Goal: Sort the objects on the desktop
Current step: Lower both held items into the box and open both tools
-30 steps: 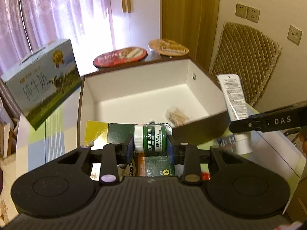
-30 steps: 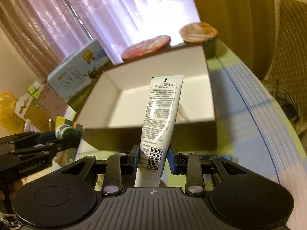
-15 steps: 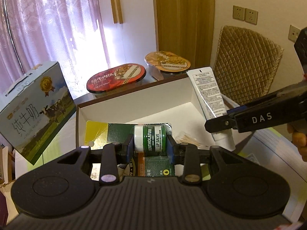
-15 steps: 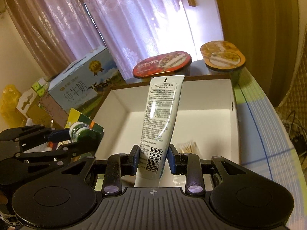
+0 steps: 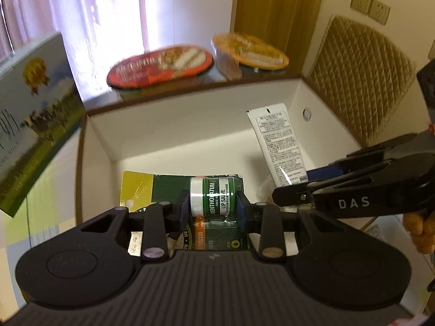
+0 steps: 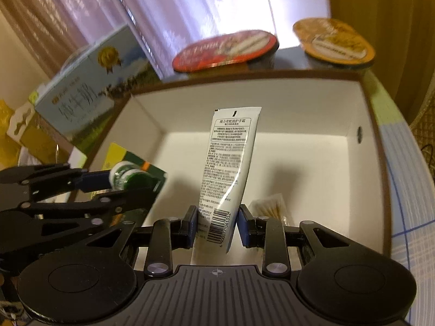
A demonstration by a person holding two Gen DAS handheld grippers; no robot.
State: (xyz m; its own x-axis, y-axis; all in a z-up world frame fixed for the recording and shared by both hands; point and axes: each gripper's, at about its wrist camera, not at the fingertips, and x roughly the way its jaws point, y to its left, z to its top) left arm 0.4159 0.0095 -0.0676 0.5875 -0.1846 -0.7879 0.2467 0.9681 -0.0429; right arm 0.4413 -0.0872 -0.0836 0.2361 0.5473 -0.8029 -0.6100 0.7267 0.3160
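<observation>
A green lip salve jar on its green and yellow card (image 5: 211, 200) sits between the pads of my left gripper (image 5: 212, 207), which is shut on it. The pack hangs over the near left part of the open white box with a brown rim (image 5: 190, 125). My right gripper (image 6: 217, 225) is shut on the lower end of a white hand cream tube (image 6: 229, 163), held upright above the box (image 6: 353, 108) floor. In the left wrist view the tube (image 5: 280, 146) and right gripper (image 5: 296, 184) are at the right. In the right wrist view the left gripper (image 6: 127, 183) and salve pack (image 6: 130, 179) are at the left.
A clear packet of thin sticks (image 6: 272, 206) lies on the box floor. A milk carton case (image 5: 35, 125) stands left of the box. Behind the box sit a red noodle bowl (image 5: 160, 68) and an orange one (image 5: 250, 51). A quilted chair back (image 5: 359, 81) stands at the right, with a hand (image 5: 418, 231) on the right tool.
Both grippers have moved forward from in front of the box to over its inside, each still holding its item. The box now fills more of both views.
</observation>
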